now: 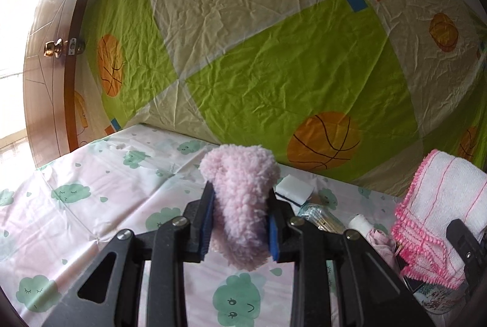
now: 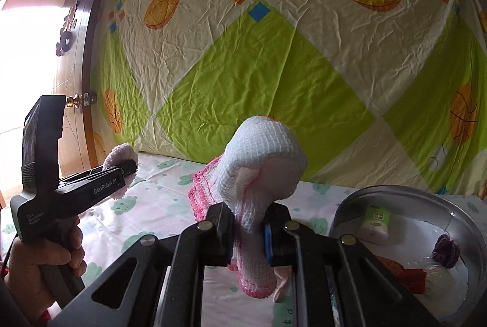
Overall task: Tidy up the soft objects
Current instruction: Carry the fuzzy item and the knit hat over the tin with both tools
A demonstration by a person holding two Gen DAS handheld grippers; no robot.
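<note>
My left gripper (image 1: 240, 199) is shut on a fluffy pink fleece piece (image 1: 240, 193), which sticks up between its blue pads above the table. In the right wrist view that same left gripper (image 2: 129, 167) shows at the left, held by a hand (image 2: 39, 266), with the pink fleece piece (image 2: 120, 158) at its tip. My right gripper (image 2: 246, 223) is shut on a white waffle cloth with pink trim (image 2: 261, 162), lifted off the table and bulging over the jaws. That white cloth (image 1: 441, 205) also hangs at the right edge of the left wrist view.
A cloud-print sheet (image 1: 76, 193) covers the table; a green and cream ball-print sheet (image 2: 274, 68) hangs behind. A metal basin (image 2: 468, 217) at right holds a small tube, a purple item and red cloth. A white sponge (image 1: 295, 187), a cotton-swab pack and a roll lie nearby. A wooden door (image 1: 51, 53) stands left.
</note>
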